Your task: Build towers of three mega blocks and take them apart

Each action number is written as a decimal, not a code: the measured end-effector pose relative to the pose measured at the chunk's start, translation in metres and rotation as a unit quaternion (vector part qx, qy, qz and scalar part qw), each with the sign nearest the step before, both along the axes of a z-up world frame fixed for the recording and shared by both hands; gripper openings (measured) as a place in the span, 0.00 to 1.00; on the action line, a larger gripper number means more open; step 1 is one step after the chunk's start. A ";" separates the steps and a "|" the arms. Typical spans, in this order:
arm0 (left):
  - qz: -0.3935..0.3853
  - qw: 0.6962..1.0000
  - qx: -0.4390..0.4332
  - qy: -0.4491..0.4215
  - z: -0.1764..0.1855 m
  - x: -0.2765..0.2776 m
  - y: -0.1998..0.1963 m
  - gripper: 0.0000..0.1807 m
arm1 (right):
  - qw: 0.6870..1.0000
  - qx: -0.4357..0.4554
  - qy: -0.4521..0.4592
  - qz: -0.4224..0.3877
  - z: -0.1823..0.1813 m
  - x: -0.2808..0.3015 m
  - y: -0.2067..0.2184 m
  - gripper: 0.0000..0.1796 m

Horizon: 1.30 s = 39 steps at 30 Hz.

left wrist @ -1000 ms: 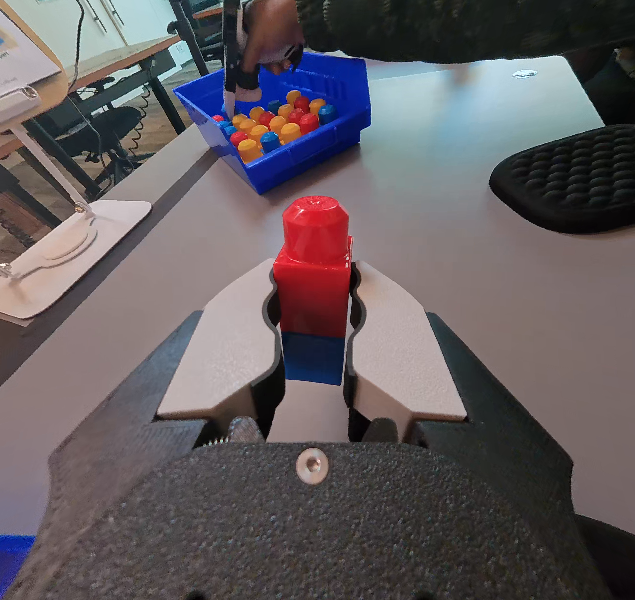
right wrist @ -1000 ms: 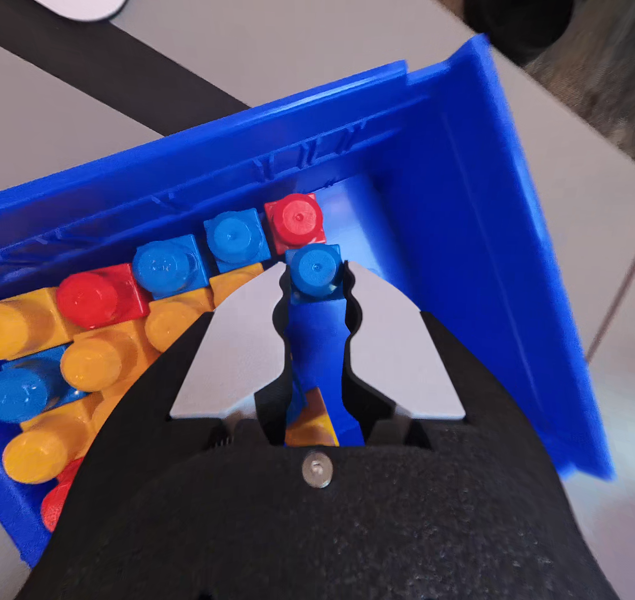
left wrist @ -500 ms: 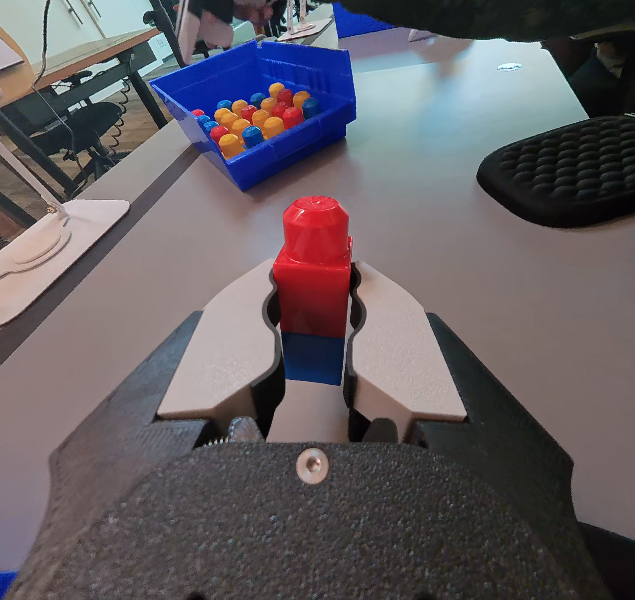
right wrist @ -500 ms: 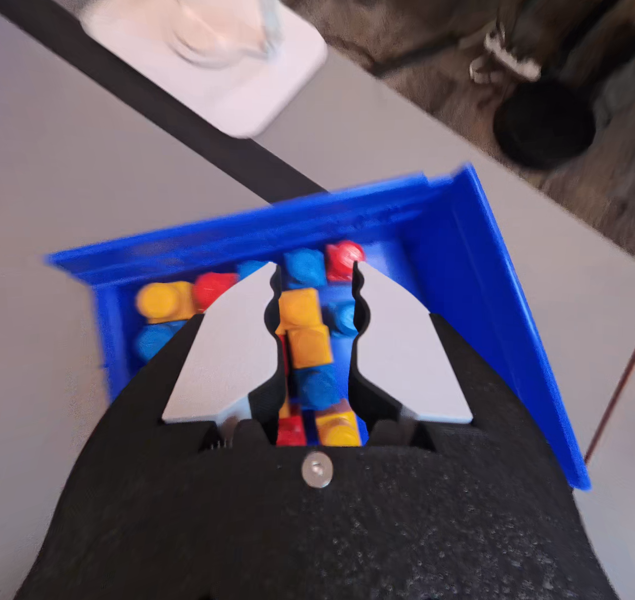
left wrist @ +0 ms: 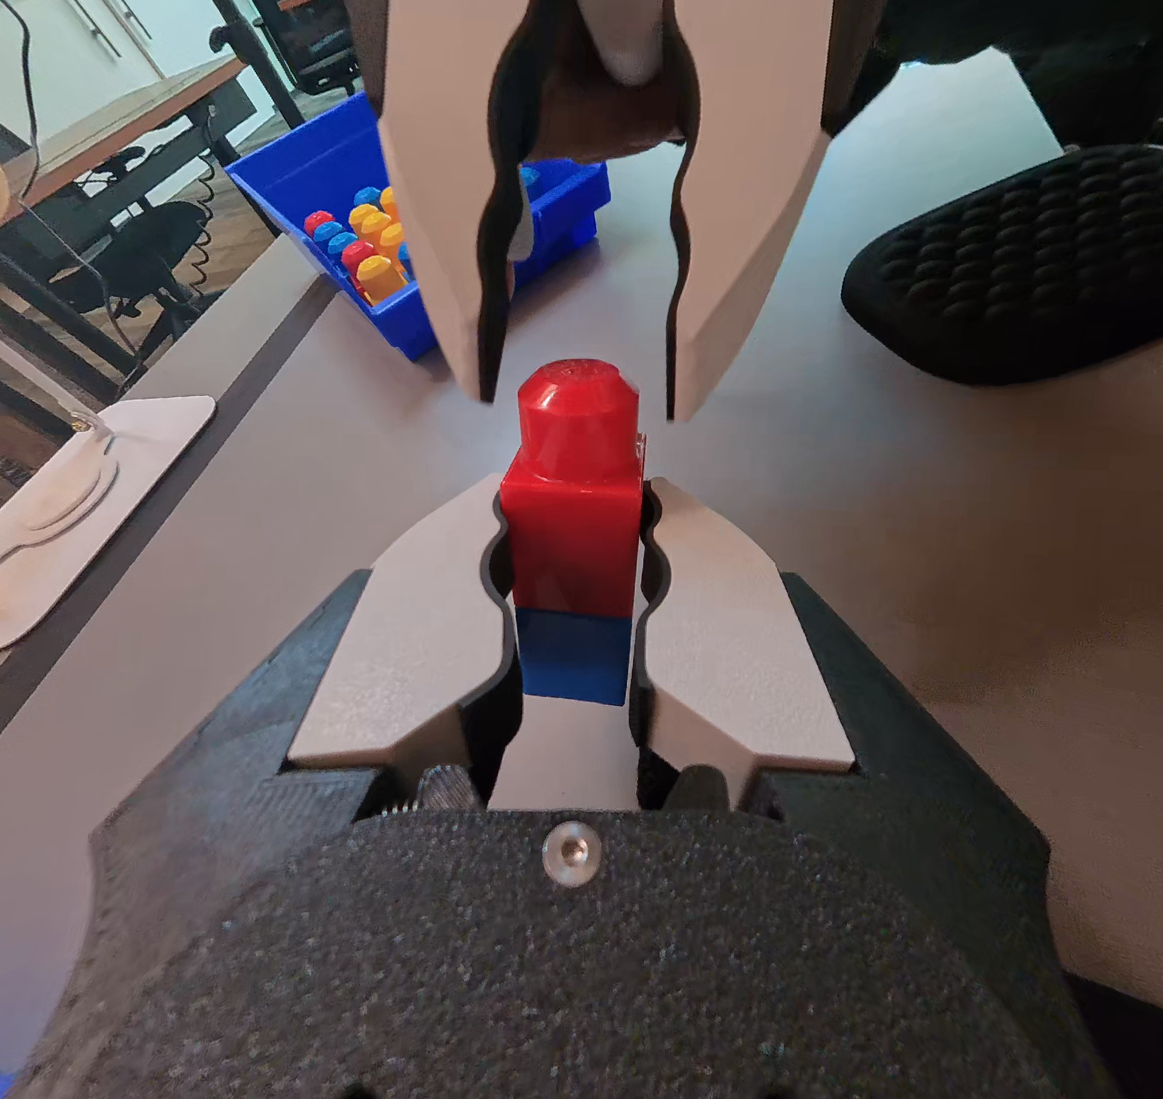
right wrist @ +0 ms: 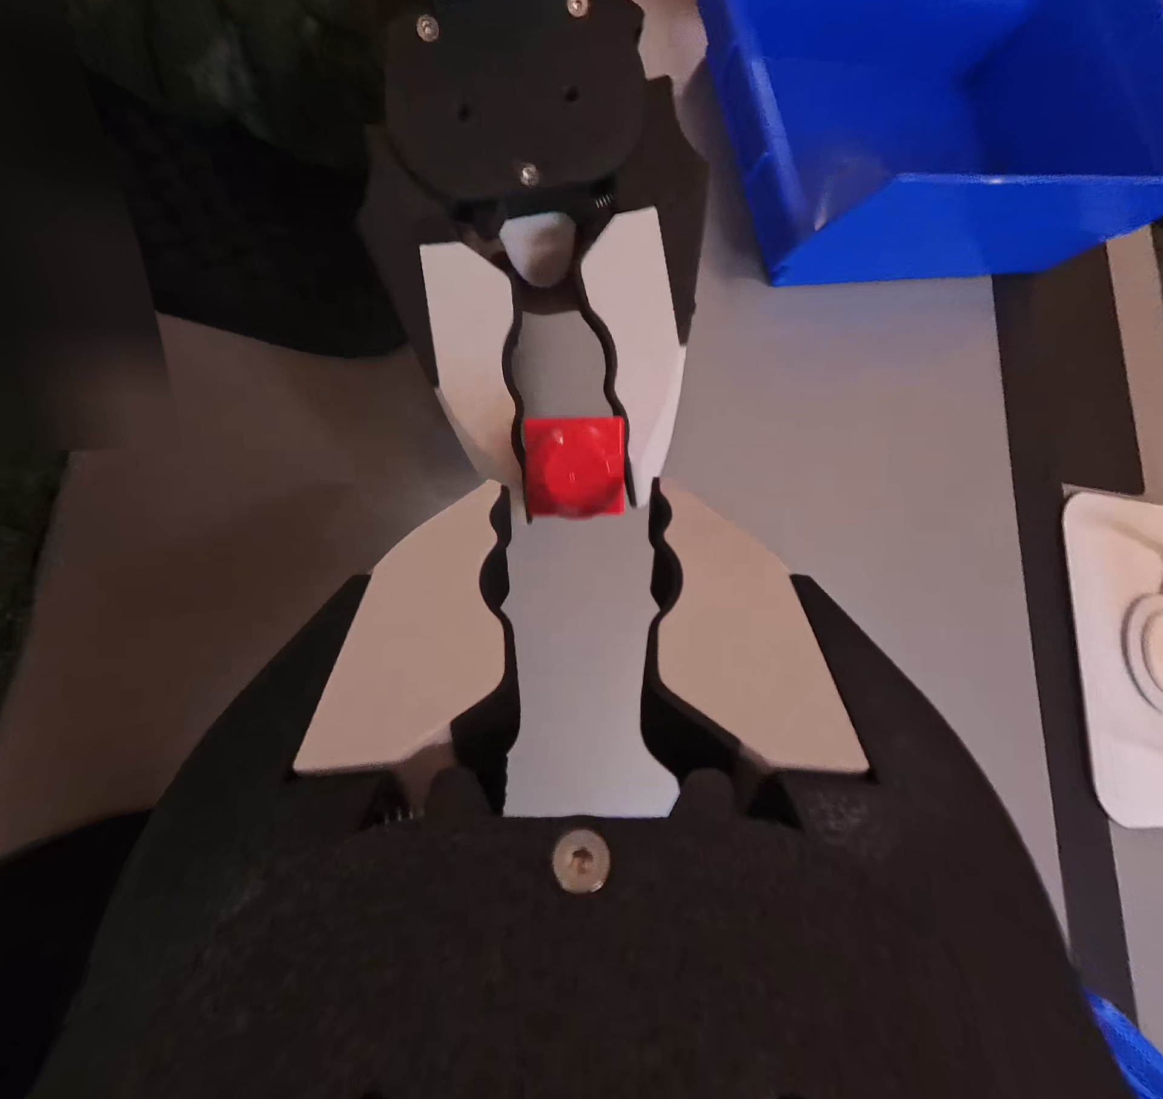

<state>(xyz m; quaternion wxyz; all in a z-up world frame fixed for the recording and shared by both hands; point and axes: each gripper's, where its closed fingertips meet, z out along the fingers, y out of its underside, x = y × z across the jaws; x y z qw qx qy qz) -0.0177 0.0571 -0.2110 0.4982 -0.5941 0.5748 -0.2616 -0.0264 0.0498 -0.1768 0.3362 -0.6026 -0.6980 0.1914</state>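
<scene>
The left gripper (left wrist: 574,540), with pale flat fingers on a black textured body, is clamped on a two-block stack: a glossy red plastic block (left wrist: 576,515) with a round stud on top, seated on a blue plastic block (left wrist: 574,657). Both fingers press the sides of the stack, which stands upright above the grey table top (left wrist: 881,534). In the left wrist view only the front face of the blue block shows between the fingers, and whether its underside touches the table cannot be told.

The right gripper (left wrist: 578,405) comes in from above with its fingers spread wide, their tips level with the red stud on either side and not touching it. It holds nothing. Its upper body is cut off by the top edge of the left wrist view. In the right wrist view the same red block (right wrist: 574,466) is seen from straight above, slightly blurred, with the blue block hidden beneath it.

Behind the stack sits a blue plastic bin (left wrist: 554,200) of red, blue and yellow blocks (left wrist: 371,244); the right gripper's left-hand finger covers the middle of it. A black bumpy pad (left wrist: 1019,263) lies to the right, partly cut off, and a white flat stand base (left wrist: 82,502) lies at the left edge. A dark sleeve (right wrist: 189,94) fills the upper left corner of the right wrist view, too dim to make out.
</scene>
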 end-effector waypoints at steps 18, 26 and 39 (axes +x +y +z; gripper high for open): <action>0.048 0.996 -0.019 0.076 -0.038 -0.028 0.031 0.20 | 0.991 0.010 0.103 -0.085 0.094 0.061 0.049 0.16; 0.069 0.997 -0.031 0.028 -0.026 -0.028 0.040 0.20 | 0.863 0.113 -0.141 -0.473 0.083 0.306 0.243 0.16; 0.050 0.997 -0.041 0.036 -0.036 -0.025 0.035 0.20 | 0.819 -0.127 -0.226 -0.512 -0.069 0.373 0.283 0.16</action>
